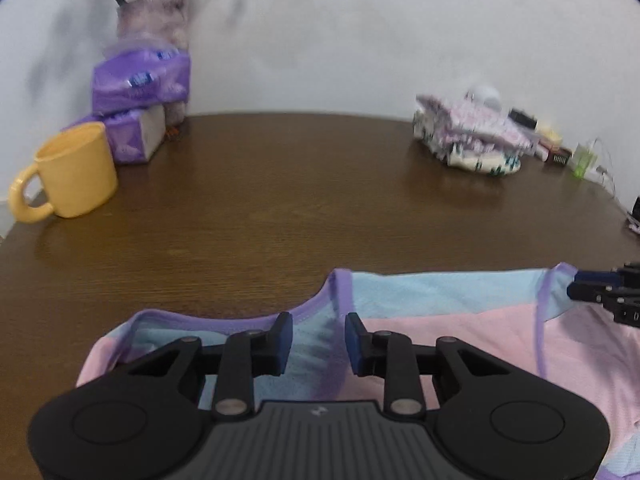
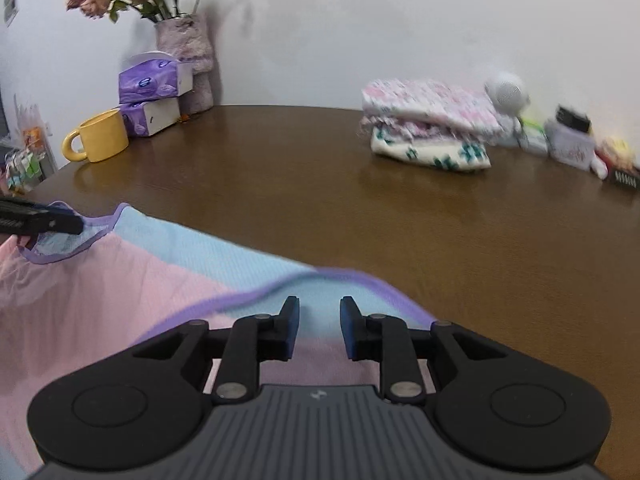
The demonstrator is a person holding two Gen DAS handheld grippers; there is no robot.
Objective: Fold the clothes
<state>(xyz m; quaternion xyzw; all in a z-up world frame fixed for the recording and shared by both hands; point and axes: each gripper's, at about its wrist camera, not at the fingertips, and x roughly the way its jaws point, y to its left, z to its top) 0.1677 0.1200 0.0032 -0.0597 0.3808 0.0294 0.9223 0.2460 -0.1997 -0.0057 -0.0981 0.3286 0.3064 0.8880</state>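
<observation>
A pink and light blue sleeveless top with purple trim lies at the near edge of the brown table. Its top edge runs straight and taut between my two grippers. My left gripper has a bunched fold of blue cloth and purple trim between its narrow jaws. In the right wrist view it holds a raised trimmed strap. My right gripper grips the blue trimmed edge of the top. Seen from the left wrist, it sits at the garment's lifted far corner.
A stack of folded patterned clothes sits at the back right, with small boxes and jars beside it. At the back left stand a yellow mug, purple tissue packs and a vase of dried flowers. A white wall lies behind.
</observation>
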